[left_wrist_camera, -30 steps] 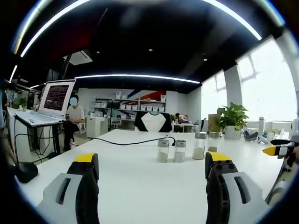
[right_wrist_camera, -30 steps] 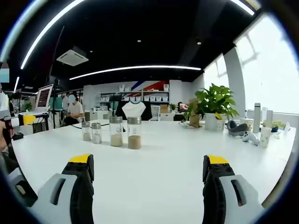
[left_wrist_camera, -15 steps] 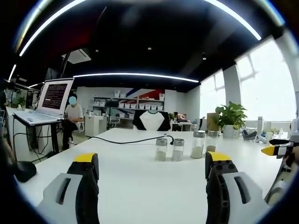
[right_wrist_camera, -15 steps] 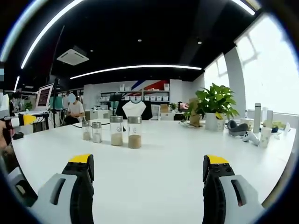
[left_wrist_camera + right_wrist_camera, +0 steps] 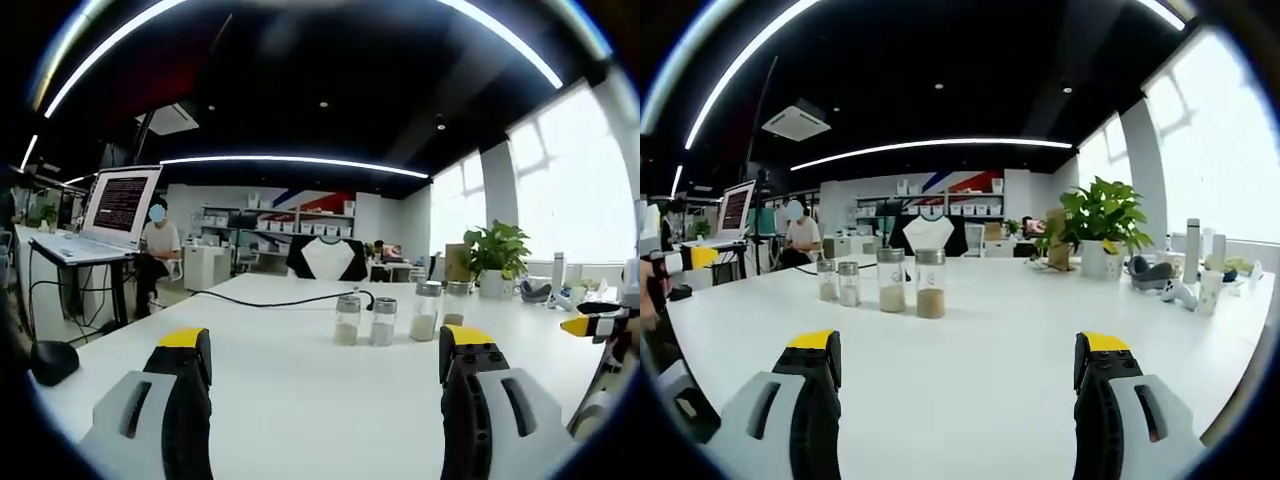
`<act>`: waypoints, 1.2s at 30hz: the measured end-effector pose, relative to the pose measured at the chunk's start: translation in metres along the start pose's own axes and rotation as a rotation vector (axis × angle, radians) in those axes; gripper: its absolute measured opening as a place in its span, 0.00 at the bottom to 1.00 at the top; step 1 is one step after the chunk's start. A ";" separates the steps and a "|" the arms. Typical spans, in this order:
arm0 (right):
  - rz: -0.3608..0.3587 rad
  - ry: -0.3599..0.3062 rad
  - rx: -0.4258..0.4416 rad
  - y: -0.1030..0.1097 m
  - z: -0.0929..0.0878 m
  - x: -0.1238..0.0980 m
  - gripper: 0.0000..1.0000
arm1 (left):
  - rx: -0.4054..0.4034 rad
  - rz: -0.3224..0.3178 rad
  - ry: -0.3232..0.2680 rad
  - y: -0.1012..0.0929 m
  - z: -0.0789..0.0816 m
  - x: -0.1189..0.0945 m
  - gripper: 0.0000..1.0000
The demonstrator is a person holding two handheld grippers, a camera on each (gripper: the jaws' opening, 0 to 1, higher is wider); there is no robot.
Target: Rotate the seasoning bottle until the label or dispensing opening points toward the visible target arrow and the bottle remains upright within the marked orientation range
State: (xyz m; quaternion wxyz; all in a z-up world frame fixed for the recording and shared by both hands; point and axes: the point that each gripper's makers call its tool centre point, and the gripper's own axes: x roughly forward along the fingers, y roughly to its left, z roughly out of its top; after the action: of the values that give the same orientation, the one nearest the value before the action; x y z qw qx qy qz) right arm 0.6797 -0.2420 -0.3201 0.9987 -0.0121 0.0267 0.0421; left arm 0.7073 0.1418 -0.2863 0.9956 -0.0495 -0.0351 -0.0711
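Bottles (image 5: 890, 282): four upright on table (image 5: 1020, 330); both claws (image 5: 325, 365) (image 5: 955, 365) spread, empty.

You are working in an open-plan office. Ahead of your left tool a laptop (image 5: 118, 212) sits on a raised desk, with a seated person (image 5: 155, 252) beyond it and shelving (image 5: 262, 235) along the far wall. Past your right tool, a potted plant (image 5: 1098, 228) stands by tall windows (image 5: 1218, 150) under long ceiling light strips (image 5: 930, 147).

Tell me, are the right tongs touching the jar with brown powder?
Apart. In the right gripper view, bare white table lies between the open tongs and the jar.
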 end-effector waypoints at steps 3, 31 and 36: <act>0.017 0.018 0.003 0.004 0.000 0.000 0.99 | 0.004 -0.002 0.002 0.000 0.000 0.000 1.00; 0.088 -0.064 0.035 0.039 0.050 0.028 0.98 | -0.015 -0.036 -0.010 0.000 -0.001 0.001 1.00; 0.133 -0.028 0.040 0.047 0.053 0.048 0.99 | 0.022 -0.032 -0.004 -0.001 0.003 0.000 1.00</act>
State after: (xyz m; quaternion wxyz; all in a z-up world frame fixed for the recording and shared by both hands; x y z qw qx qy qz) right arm 0.7266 -0.1895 -0.2705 0.9940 0.0105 0.0141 0.1080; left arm 0.7073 0.1408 -0.2834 0.9948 -0.0383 -0.0388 -0.0863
